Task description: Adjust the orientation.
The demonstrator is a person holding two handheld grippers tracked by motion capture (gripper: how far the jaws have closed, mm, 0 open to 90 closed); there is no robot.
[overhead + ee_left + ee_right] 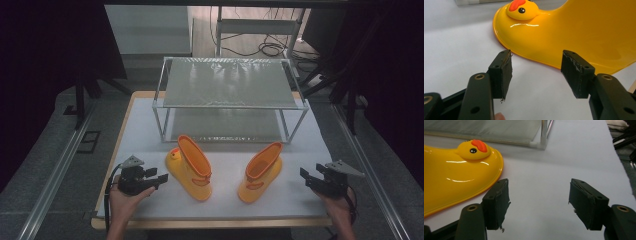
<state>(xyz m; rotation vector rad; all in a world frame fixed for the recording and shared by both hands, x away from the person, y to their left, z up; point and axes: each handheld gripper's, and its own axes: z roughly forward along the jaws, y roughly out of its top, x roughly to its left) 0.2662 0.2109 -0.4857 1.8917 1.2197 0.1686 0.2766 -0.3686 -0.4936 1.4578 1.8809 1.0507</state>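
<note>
We hold the left tongs low at the desk's seven o'clock, jaws apart, aimed at the left duck boot just beside them. Our right tongs sit at four o'clock, jaws apart, near the right duck boot. At twelve o'clock the two-tier shelf rack stands bare.

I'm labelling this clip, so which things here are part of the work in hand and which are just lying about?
Part of the work:
- left boot, yellow with a duck face, lying beside the open left gripper
- right boot, near the open right gripper
- likely the two-tier metal shelf behind them

Just lying about:
- cables on the floor beyond the table
- grey chair behind the shelf
</note>
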